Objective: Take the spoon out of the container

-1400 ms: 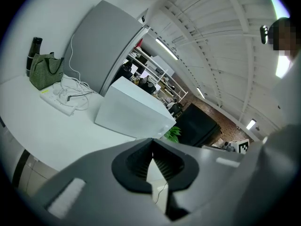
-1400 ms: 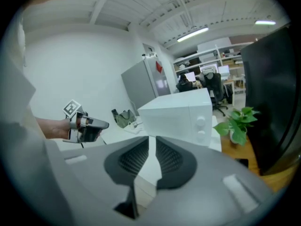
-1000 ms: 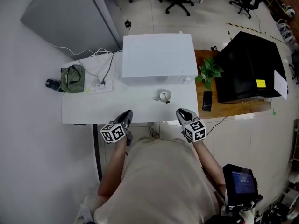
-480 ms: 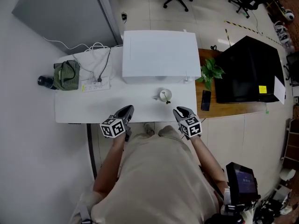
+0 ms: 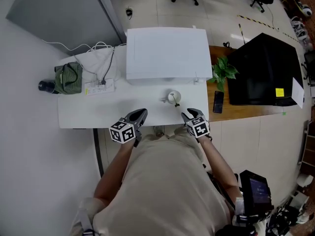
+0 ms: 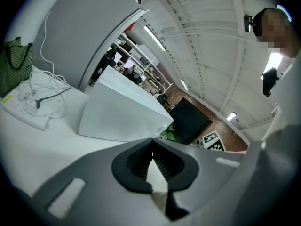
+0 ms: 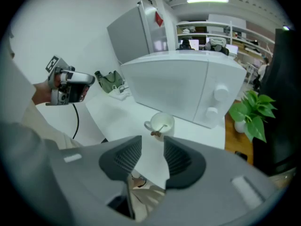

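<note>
- My right gripper (image 7: 152, 141): the jaws have just been opening and now stand apart, released, with nothing between them. Only bare tabletop shows through the gap.
- My left gripper (image 6: 151, 141): the 2 jaw tips meet, clenched on nothing, out at the near edge of the table and well left of the action.
- Just beyond my right jaws, near but not touching, the cup (image 7: 162, 122) stands upright on the white table (image 5: 88, 109), close in front of the big white appliance (image 7: 178, 86).
- The spoon (image 7: 159, 129) leans inside that cup, its handle end poking over the near rim towards me.
- My read on handling: the spoon looks small, light and stiff, with a thin and probably slick handle. I'd pinch the jutting handle end, the 1 part clear of the rim.
- The cup looks light too. A sideways drag on the spoon could tip or slide it, so lift up and out.
- Hidden: the spoon's bowl is down inside the cup. I can't tell whether the cup holds any liquid. The handle tip looks darker, but it is too small to say why.
</note>
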Demonstrator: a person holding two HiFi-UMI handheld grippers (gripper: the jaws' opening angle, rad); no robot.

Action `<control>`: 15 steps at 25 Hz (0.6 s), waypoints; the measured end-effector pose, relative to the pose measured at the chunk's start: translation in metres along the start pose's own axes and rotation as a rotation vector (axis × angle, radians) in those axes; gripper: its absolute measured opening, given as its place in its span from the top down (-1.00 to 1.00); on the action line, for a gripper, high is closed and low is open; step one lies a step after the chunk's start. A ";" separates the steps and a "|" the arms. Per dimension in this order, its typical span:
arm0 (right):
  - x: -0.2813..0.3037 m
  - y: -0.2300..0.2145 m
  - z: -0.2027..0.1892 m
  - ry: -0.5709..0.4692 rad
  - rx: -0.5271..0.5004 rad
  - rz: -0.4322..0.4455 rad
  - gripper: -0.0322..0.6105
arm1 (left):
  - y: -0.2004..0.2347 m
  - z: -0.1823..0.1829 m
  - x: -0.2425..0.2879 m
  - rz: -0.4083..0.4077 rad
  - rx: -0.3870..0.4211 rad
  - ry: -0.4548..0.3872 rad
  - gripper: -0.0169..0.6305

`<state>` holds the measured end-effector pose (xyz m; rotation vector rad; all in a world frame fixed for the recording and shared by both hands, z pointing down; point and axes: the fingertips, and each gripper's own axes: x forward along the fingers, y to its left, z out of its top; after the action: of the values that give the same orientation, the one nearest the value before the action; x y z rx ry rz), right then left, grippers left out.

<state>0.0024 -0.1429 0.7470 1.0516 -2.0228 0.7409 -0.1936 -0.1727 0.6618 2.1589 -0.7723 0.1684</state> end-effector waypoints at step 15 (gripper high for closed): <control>0.075 0.005 -0.002 0.024 -0.111 -0.045 0.38 | -0.005 0.021 -0.005 0.110 0.081 -0.030 0.95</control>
<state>-0.0308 -0.1712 0.8078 1.0155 -1.9898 0.6077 -0.1972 -0.1831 0.6430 2.2000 -0.9170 0.2280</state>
